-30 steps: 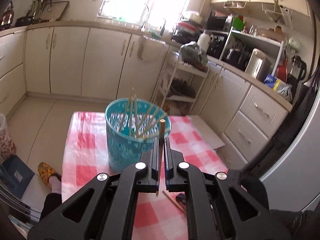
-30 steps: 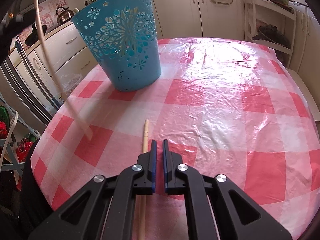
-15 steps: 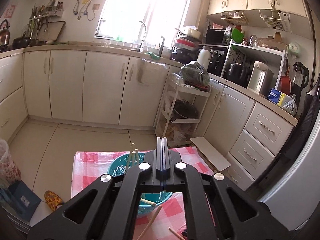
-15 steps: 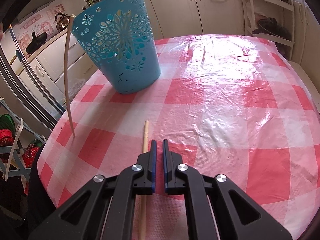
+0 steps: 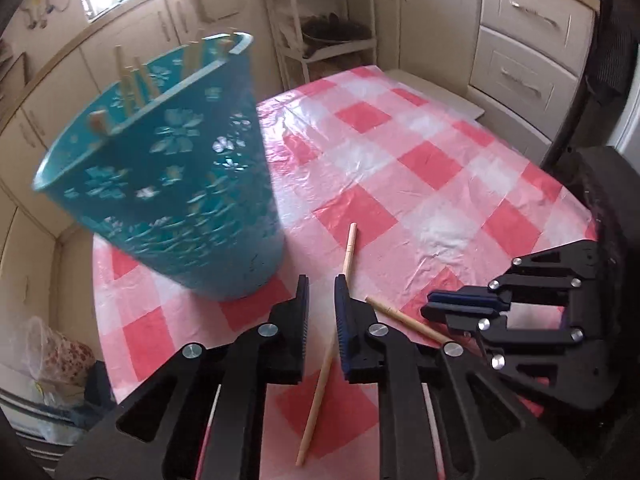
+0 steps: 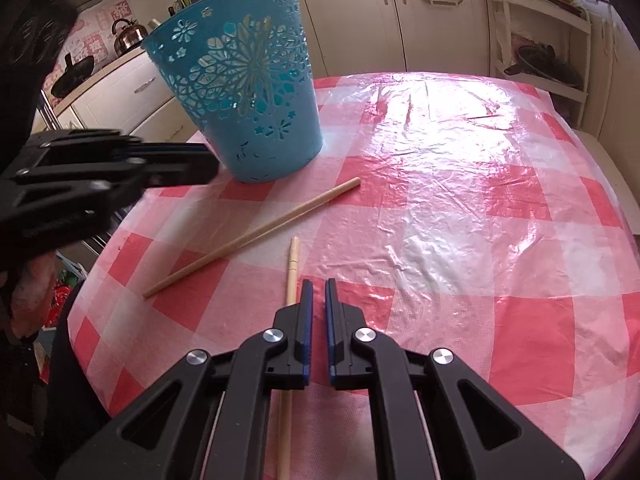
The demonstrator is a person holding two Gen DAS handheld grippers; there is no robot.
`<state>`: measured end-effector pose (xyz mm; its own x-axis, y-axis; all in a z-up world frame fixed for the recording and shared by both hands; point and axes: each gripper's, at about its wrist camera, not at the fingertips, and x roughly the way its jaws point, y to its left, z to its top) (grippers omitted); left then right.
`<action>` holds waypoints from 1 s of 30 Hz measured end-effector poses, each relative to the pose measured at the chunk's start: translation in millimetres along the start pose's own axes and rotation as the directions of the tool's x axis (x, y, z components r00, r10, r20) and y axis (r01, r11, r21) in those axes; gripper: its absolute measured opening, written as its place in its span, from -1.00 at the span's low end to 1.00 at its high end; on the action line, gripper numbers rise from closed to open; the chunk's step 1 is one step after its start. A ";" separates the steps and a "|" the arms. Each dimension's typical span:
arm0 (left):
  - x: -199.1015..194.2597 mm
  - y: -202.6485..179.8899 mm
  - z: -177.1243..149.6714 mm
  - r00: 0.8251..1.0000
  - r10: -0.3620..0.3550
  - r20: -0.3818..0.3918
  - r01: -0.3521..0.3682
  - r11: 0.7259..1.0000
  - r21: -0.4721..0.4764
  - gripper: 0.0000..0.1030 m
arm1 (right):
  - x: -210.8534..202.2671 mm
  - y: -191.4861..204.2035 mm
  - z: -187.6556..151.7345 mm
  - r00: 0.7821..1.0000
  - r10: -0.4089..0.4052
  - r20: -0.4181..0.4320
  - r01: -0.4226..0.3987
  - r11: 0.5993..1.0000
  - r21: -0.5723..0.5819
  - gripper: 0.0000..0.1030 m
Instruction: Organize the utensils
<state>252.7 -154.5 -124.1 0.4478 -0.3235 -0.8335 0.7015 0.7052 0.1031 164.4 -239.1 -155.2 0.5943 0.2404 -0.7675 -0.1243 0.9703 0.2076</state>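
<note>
Left tool (image 5: 320, 284), jaws just parting, hovers empty over a chopstick (image 5: 347, 258) at lower centre: straddle it, grip mid-shaft, lift toward the bucket (image 5: 168, 184). Right tool (image 6: 316, 292) clenched, empty.

Table (image 6: 460, 208), red-white checked plastic cover; on it: blue basket (image 6: 248, 120), two loose chopsticks (image 6: 256, 236) (image 6: 291, 276).

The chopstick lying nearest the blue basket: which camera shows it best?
The right wrist view: the chopstick lies bare on the tablecloth, visible end to end, apart from the basket. In the left wrist view, the left gripper hides part of its length.
</note>
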 end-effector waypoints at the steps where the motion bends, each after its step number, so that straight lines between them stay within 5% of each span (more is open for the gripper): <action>1: 9.7 -5.2 4.4 1.000 0.000 -0.008 0.000 1.000 0.016 -0.61 | -0.8 0.4 -1.1 1.000 0.003 0.002 -0.003 1.000 0.001 -0.85; 6: 41.6 -17.3 21.1 0.999 0.023 -0.039 -0.021 0.999 0.050 -0.37 | -8.8 -10.8 -10.2 0.995 0.103 0.016 -0.104 0.992 0.078 -0.56; 10: 59.1 -29.3 23.9 0.996 0.053 -0.072 -0.044 0.992 0.121 -0.35 | -8.5 -3.3 -10.1 0.996 0.090 0.009 -0.090 0.995 0.033 -0.46; 12: 60.2 -31.9 25.1 0.997 0.046 -0.057 -0.039 0.992 0.124 -0.59 | -6.9 5.8 -9.4 0.999 0.051 0.003 -0.051 0.998 -0.025 -0.46; 13: 61.0 -32.7 25.9 0.997 0.049 -0.067 -0.040 0.992 0.123 -0.91 | -6.9 10.0 -10.1 0.999 0.035 0.001 -0.035 0.998 -0.048 -0.46; 18: 29.1 -30.6 23.2 1.000 0.018 -0.005 -0.018 0.997 0.079 -0.91 | -6.5 19.7 -12.4 1.000 -0.013 0.007 0.014 0.994 -0.113 -0.52; 20: -6.7 -21.5 26.3 0.997 -0.046 0.060 0.045 0.999 0.021 -0.91 | -6.8 20.0 -13.1 1.000 -0.014 0.010 0.015 0.994 -0.112 -0.52; 25: -107.5 24.0 45.0 0.949 -0.122 0.289 0.161 0.980 -0.115 -0.92 | -6.2 25.2 -16.2 1.000 -0.025 0.020 0.027 0.992 -0.120 -0.52; 30: -183.5 87.0 62.3 0.861 0.004 0.508 0.146 0.956 -0.254 -0.97 | -11.2 26.2 -20.5 0.999 -0.026 0.022 0.028 0.992 -0.121 -0.52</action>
<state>266.1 -73.2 71.7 0.6700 -0.5966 -0.4418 0.5951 0.7874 -0.1609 138.2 -215.8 -153.6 0.6150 0.2148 -0.7587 -0.2025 0.9729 0.1113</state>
